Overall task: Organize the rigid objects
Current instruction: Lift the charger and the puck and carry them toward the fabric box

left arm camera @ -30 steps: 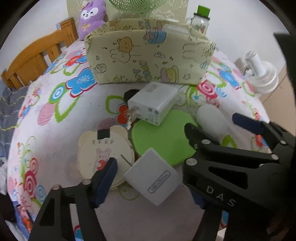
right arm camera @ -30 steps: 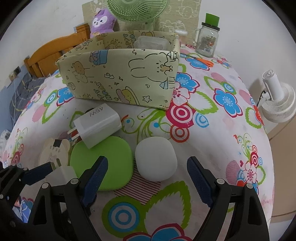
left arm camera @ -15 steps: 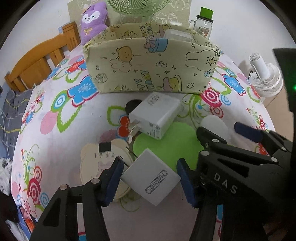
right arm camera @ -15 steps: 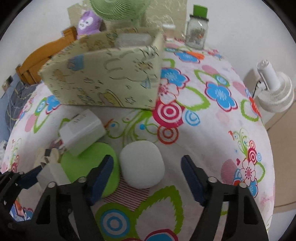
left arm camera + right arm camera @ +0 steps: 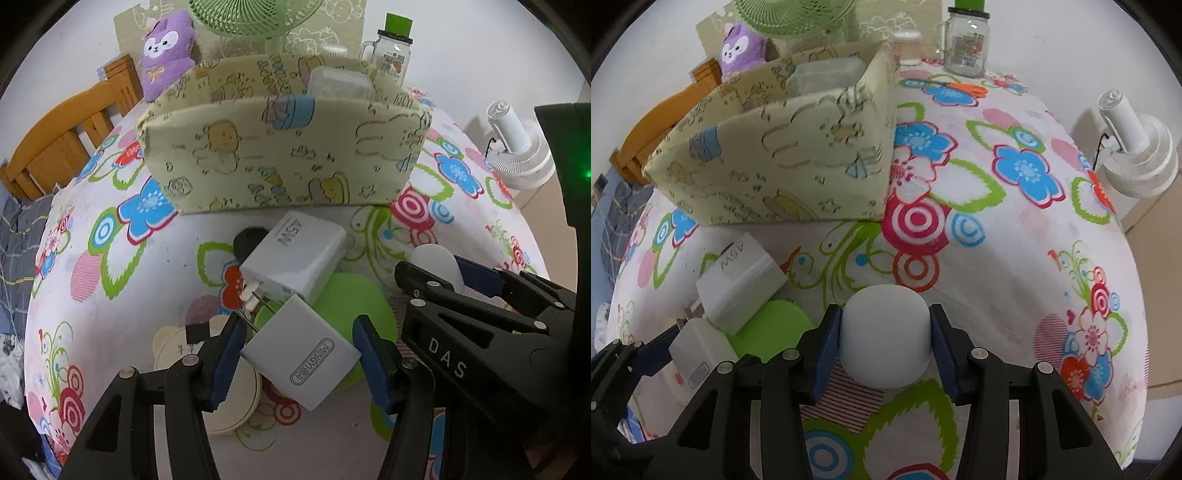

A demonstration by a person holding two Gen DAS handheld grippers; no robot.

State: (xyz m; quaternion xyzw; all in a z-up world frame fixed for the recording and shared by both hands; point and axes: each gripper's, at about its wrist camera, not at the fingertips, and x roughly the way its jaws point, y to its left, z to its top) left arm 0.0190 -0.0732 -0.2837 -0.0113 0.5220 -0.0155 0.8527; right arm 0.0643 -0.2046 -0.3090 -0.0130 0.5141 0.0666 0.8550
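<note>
Currently, at lower centre of my left view, my left gripper (image 5: 299, 354) clamps the small white charger (image 5: 301, 350) between both pads. At lower centre of my right view, my right gripper (image 5: 885, 341) grips the white rounded case (image 5: 885, 336). Above both, the patterned fabric box (image 5: 280, 162) occupies the upper centre.

Both views are evenly and brightly lit by soft, diffuse light, with only faint shadows under the patterned box (image 5: 280, 155) and chargers. Strong fisheye bending curves the bench (image 5: 1015, 229) and darkens the corners into a black ring. The right wrist view shows slight motion blur on the box; a green glare spot glows far right in the left view.
</note>
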